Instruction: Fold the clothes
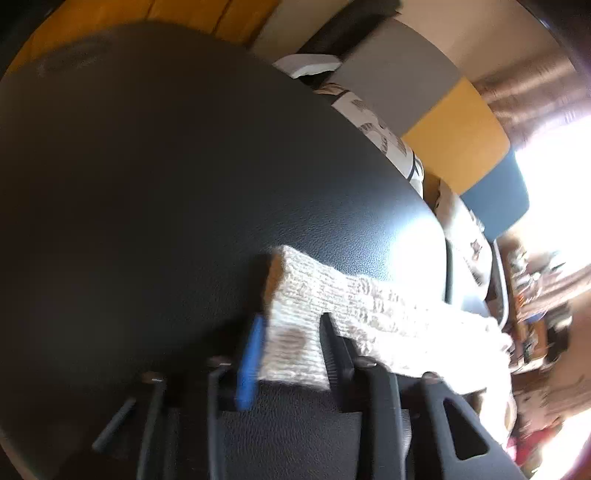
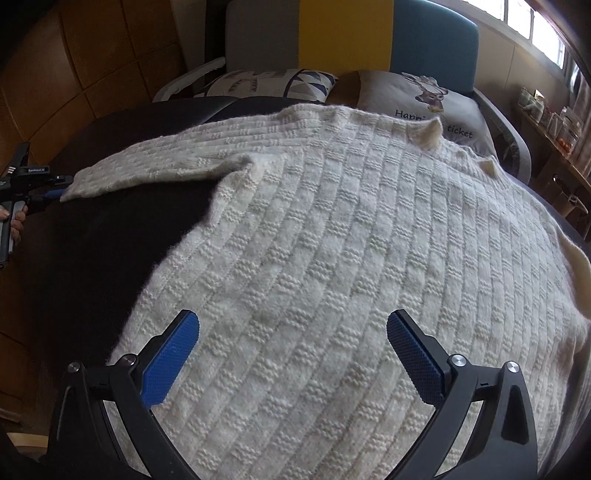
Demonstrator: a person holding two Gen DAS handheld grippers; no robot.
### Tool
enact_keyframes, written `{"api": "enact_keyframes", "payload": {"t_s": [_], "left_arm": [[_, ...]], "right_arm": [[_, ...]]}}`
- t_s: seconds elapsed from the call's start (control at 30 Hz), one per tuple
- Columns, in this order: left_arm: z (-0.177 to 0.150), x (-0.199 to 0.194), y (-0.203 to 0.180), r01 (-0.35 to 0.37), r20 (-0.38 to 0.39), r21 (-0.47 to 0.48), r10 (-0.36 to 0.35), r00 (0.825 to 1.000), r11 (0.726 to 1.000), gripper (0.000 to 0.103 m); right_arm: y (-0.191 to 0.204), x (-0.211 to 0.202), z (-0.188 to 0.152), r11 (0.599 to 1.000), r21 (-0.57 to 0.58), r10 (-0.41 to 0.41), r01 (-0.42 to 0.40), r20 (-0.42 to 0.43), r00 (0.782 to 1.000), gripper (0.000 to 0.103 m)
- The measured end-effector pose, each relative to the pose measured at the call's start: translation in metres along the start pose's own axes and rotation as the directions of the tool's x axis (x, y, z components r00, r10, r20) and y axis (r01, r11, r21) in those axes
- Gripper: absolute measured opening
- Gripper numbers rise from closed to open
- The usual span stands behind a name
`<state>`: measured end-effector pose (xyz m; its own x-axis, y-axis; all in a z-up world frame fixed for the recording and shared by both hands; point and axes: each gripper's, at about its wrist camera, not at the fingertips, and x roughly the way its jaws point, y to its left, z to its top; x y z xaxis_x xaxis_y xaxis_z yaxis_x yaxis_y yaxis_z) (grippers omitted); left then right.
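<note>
While the cream knitted sweater [image 2: 332, 258] lies spread flat over the black leather-textured table [image 2: 92, 258], its body fills the right wrist view from about 5 o'clock up to 1 o'clock, with one sleeve [image 2: 147, 170] stretched out toward 9 o'clock. The left gripper [image 1: 291, 339] is clamped on the cuff [image 1: 295, 295] of that sleeve: knit fabric fills the narrow gap between the blue pad and the black finger [image 1: 340, 354], and the rest of the sleeve trails off toward 3 o'clock over the table [image 1: 166, 166]. Seen from the right wrist camera, that same left gripper [image 2: 55, 192] sits at 9 o'clock at the sleeve's end, a hand [image 2: 16, 221] wrapped round its handle. The right gripper [image 2: 293, 332] hovers over the sweater's lower body with its blue-padded fingers [image 2: 173, 354] spread wide apart and nothing between them. Beyond the table's far edge, toward 12 o'clock, two printed cushions [image 2: 424, 99] rest against a grey, yellow and blue panelled sofa back [image 2: 343, 33].
</note>
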<state>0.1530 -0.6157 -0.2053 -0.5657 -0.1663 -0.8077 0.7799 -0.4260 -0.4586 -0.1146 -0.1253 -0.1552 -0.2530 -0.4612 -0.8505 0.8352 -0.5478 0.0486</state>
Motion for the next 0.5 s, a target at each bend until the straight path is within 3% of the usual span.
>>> {"api": "enact_keyframes", "payload": {"t_s": [0.07,0.23,0.4,0.5], "left_arm": [[-0.003,0.0,-0.007,-0.042,0.034,0.047,0.04,0.999,0.998,0.009],[-0.009,-0.016,-0.01,-0.077,0.153,0.054,0.067,0.986,0.996,0.007],[-0.018,-0.037,-0.03,-0.212,0.297,0.148,0.161,0.941,0.966,0.007],[-0.021,-0.041,-0.032,-0.263,0.336,0.164,0.196,0.921,0.951,0.007]], "right_arm": [[0.004,0.004,0.004,1.0,-0.015,0.005,-0.005,-0.004,1.0,0.103],[0.012,0.01,0.031,0.999,-0.049,0.024,-0.023,0.01,1.0,0.103],[0.006,0.022,0.085,0.997,0.001,0.074,-0.074,0.074,0.995,0.103],[0.006,0.049,0.114,0.996,0.017,0.081,-0.082,0.045,0.996,0.103]]}}
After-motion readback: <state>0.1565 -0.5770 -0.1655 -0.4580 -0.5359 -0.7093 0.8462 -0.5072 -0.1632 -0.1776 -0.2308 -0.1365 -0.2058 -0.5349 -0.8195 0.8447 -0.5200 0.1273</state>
